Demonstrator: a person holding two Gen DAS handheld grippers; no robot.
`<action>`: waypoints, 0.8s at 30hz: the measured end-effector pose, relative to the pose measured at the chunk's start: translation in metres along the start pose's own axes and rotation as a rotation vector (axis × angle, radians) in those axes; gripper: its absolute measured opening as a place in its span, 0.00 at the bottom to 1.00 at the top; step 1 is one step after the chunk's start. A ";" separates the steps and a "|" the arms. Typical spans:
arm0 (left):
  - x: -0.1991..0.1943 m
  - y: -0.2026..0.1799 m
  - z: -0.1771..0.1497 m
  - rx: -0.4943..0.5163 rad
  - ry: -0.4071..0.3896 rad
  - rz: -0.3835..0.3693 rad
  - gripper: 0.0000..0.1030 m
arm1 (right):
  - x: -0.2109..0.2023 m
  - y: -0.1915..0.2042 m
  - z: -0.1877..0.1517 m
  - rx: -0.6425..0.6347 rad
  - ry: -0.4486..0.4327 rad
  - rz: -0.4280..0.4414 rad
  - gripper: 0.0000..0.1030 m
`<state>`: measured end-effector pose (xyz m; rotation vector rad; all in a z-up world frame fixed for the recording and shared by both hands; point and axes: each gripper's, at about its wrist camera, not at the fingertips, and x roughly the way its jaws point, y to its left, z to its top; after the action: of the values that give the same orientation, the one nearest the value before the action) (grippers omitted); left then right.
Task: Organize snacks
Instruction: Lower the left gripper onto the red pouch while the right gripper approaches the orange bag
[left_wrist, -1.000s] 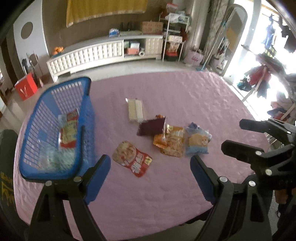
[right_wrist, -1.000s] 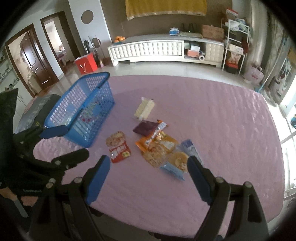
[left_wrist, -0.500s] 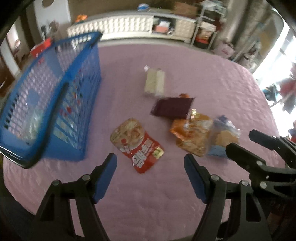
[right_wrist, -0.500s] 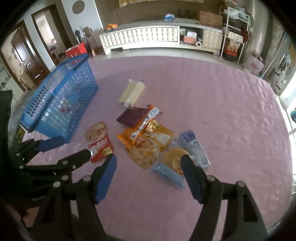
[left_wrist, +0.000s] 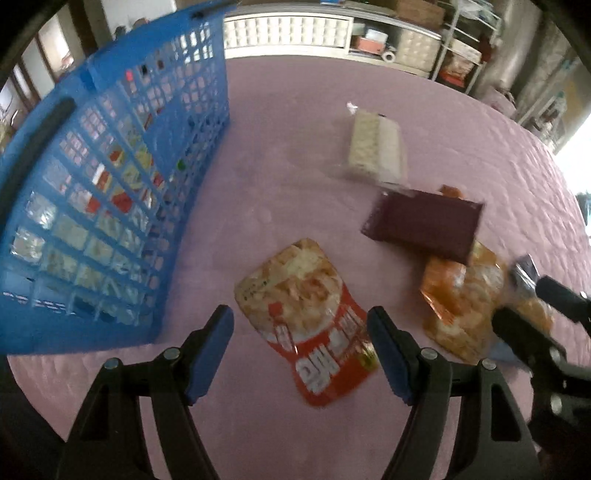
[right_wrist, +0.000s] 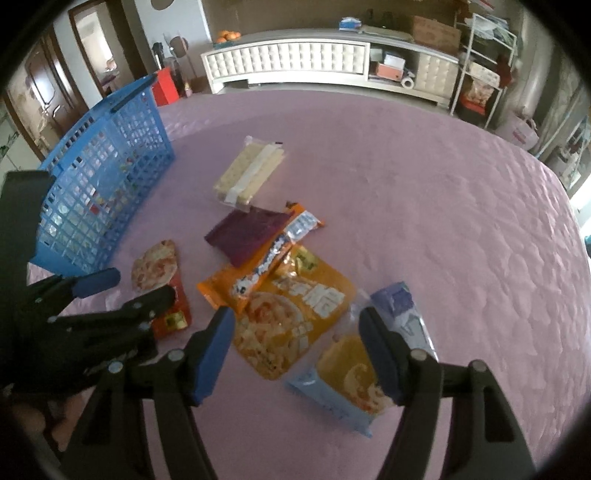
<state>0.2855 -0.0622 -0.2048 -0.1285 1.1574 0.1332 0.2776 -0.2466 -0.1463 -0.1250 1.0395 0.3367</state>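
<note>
Both claws are pointing steeply down at the loose snacks on the purple-covered surface (right_wrist: 424, 184). The left claw (left_wrist: 300, 345) is spread wide, pads touching nothing — the red snack pouch (left_wrist: 306, 317) is lying right between and just ahead of its fingertips, flat on the cloth. The pouch's long axis is running diagonally, from its far-left end toward the near-right finger, so the jaws are straddling it roughly across its width. The right claw (right_wrist: 297, 354) is closing, nothing pinched yet; the orange snack bag (right_wrist: 280, 314) is lying under its left finger and the light-blue snack packet (right_wrist: 343, 380) under its right finger, both flat, overlapping slightly.

The left hand is nearer the red pouch and nearer the blue basket (left_wrist: 110, 184), which is standing just left of the pouch with packets already inside. Judging from this, the red pouch is the next pick for the left hand, a short lift up and over the basket wall.

Room: bare cloth around the red pouch on all sides, well apart from the dark purple packet (left_wrist: 424, 225) and the white cracker pack (left_wrist: 376, 147). The right-hand pile is crowded — the purple packet, a long wrapper and the orange bag are overlapping, so a pinch there could drag a neighbour. The two claws are near each other, a clash risk.
</note>
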 end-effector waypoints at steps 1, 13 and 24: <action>0.003 0.001 0.001 -0.009 0.008 -0.006 0.70 | 0.001 0.000 0.000 -0.003 0.001 0.005 0.72; 0.014 0.000 0.010 0.003 -0.007 0.027 0.78 | 0.008 -0.009 -0.002 0.033 0.007 0.070 0.72; -0.015 -0.020 0.008 0.165 -0.058 -0.073 0.15 | 0.014 -0.011 -0.010 -0.004 0.070 -0.036 0.72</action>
<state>0.2907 -0.0815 -0.1869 -0.0205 1.1002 -0.0235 0.2792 -0.2565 -0.1640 -0.1602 1.1041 0.3036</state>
